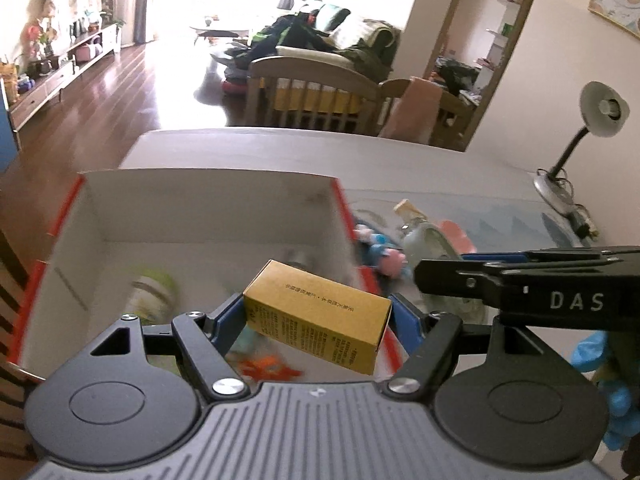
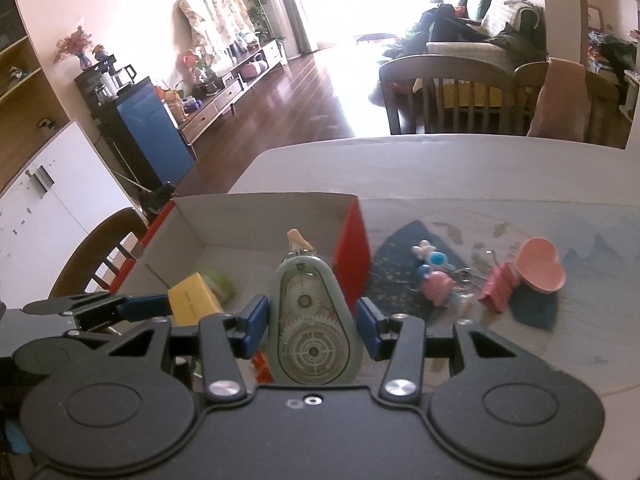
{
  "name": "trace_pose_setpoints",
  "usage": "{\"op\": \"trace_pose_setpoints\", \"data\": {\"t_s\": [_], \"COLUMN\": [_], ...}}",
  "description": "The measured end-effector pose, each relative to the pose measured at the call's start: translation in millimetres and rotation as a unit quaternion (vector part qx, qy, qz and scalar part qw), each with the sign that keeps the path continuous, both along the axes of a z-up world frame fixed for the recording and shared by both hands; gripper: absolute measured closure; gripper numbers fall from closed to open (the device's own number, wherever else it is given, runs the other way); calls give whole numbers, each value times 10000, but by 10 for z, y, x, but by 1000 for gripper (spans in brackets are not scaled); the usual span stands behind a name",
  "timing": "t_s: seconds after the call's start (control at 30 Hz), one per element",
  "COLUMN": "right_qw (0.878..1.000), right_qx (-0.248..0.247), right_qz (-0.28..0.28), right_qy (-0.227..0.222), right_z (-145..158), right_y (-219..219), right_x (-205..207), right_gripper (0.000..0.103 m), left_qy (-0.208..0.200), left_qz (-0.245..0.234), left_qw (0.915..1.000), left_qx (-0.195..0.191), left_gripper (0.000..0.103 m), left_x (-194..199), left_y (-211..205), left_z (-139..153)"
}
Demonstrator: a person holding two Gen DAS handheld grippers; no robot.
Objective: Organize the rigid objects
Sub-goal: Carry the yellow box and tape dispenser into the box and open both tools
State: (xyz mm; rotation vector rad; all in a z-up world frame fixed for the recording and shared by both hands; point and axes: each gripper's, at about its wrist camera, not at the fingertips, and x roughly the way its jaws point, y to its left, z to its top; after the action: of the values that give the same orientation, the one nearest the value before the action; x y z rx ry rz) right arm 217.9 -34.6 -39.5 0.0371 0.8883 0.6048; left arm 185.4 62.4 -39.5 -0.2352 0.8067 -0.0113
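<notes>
Both grippers hang over the open cardboard box (image 1: 200,216), white inside with red outer walls, and there's plenty of air above it: the far wall stands well ahead of the fingertips and its right-hand red rim (image 2: 352,248) runs just beside the right gripper's load. Beyond that rim the table (image 2: 440,168) stretches away bare and pale toward the wooden chairs (image 2: 440,80). The left gripper (image 1: 316,316) has its jaws set wide and clamped across a yellow carton (image 1: 318,316), blue pads pressed on both ends, the carton tilted and carried above the box floor. Under it, blurred, lie a green-and-white container (image 1: 152,292) and something orange (image 1: 268,366) on the box bottom. The right gripper (image 2: 308,320) sits just alongside, jaws about half closed on a grey-green correction tape dispenser (image 2: 308,320), gears showing through its clear face, its tip pointing forward over the box. Outside the box, on the patterned mat, a small plush keychain (image 2: 434,276), a pink binder clip (image 2: 496,288) and a pink heart-shaped dish (image 2: 540,266) lie to the right, well apart from both grippers. A desk lamp (image 1: 600,112) stands at the table's far right.
</notes>
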Motion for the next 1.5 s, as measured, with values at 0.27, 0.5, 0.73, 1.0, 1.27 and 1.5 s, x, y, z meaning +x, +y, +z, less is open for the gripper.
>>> {"op": "trace_pose_setpoints", "data": {"t_s": [0.27,0.5,0.73,1.0,1.27,1.5], "right_qw": [9999,9992,9963,9928,9889,9852], "right_qx": [-110,-337,-720,-1011,-1283,-1505], "right_qz": [11,184,466,621,721,780], "right_qy": [-82,-109,-45,167,225,265], "right_z": [-20,-103,-333,-629,-743,-817], "right_y": [332,662,1017,1227,1338,1367], "right_x": [23,59,47,46,-16,-104], "right_gripper": [56,55,56,56,56,55], "left_qy": [62,169,361,771,1166,1501], "left_qz": [221,361,358,27,-245,-382], "left_qw": [9997,9987,9973,9949,9907,9853], "left_qx": [73,330,539,644,660,723], "left_gripper": [26,26,26,26,26,26], "left_x": [109,393,703,991,1207,1291], "left_y": [531,853,1064,1032,947,878], "left_z": [-26,-59,-235,-440,-649,-825]}}
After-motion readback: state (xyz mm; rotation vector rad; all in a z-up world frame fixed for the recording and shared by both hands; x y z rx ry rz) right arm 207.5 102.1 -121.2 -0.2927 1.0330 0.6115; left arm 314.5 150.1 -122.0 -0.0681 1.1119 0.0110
